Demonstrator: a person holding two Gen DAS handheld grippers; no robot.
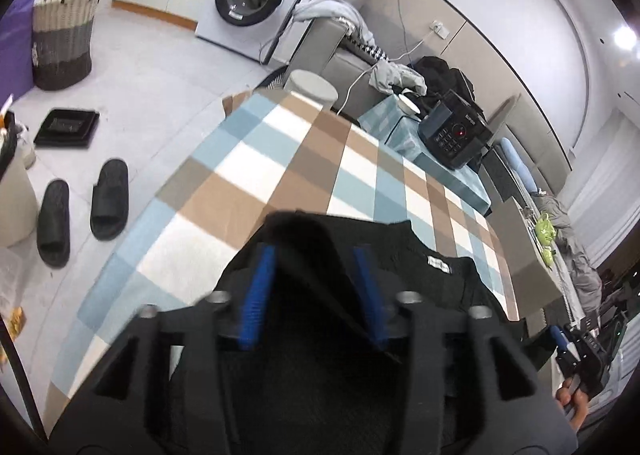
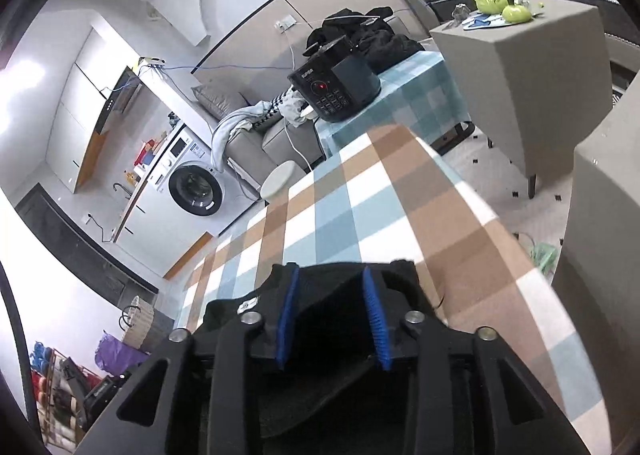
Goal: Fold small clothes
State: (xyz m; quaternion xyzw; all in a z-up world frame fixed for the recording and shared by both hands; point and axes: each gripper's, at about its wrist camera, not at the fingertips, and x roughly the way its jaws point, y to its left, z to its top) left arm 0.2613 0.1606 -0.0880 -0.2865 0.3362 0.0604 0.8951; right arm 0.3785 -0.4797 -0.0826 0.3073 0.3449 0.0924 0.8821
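I hold the black garment (image 1: 448,279) over the checked table (image 1: 280,159). Left gripper (image 1: 314,255) and right gripper (image 2: 332,275) each have fabric between spread-looking jaws; I cannot tell whether they pinch. Two holds keep the edge straight.

Black garment (image 1: 448,287) on cloth (image 1: 256,159) checked blue, brown, white — blue-padded tongs (image 1: 316,283).

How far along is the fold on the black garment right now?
Done: the black garment lies on the checked tablecloth, its white label showing. In hand: the left gripper and right gripper each sit over a garment edge, jaws apart, with cloth between the blue pads; neither looks clamped yet. Left: no finished fold can be made out, so the folding itself apparently remains.
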